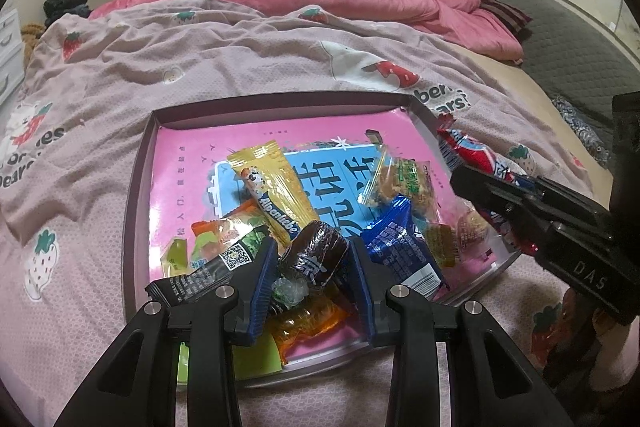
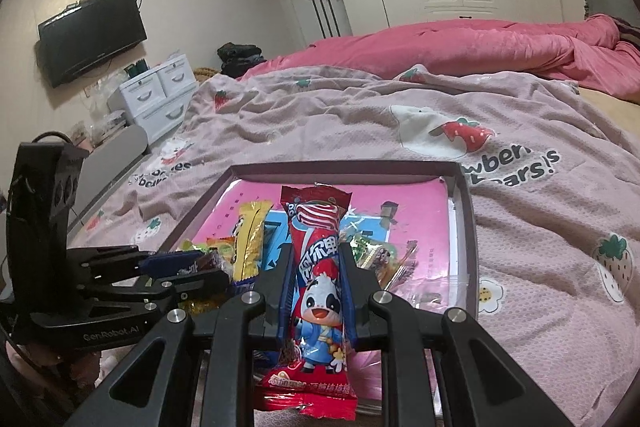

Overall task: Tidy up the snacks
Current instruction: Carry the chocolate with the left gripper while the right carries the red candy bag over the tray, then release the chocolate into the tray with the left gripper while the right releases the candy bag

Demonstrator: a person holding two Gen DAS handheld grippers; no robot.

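The right hand-held gripper [image 2: 316, 291] pinches a long red lollipop packet [image 2: 318, 291] upright between its blue pads, gripping it near the middle so that both crimped ends stand free above and below. The left hand-held gripper [image 1: 314, 263] has its jaws spread on either side of a dark brown wrapped sweet [image 1: 316, 253], and the pads seem to sit just beside the wrapper; whether they touch it is hard to tell. Directly under that gripper lie an orange jelly pack [image 1: 308, 323] and a small clear-wrapped candy [image 1: 290, 291], with a black packet [image 1: 208, 273] touching its left finger and a blue packet [image 1: 404, 247] against its right one. Just ahead rests a gold Alpenliebe stick [image 1: 272, 187], and beyond it to the right a clear bag of biscuits [image 1: 400, 179]. All of these sit heaped in the near part of a shallow box [image 1: 280, 101] with a pink printed floor, set on the bed [image 1: 200, 59], whose strawberry quilt stretches away behind. The likely trouble is crowding: closing the left jaws could trap the edge of the black or blue packet with the sweet, dragging neighbours out. The soft quilt may also let the box tilt if pressed, and the red packet could slip through its slick wrapper.
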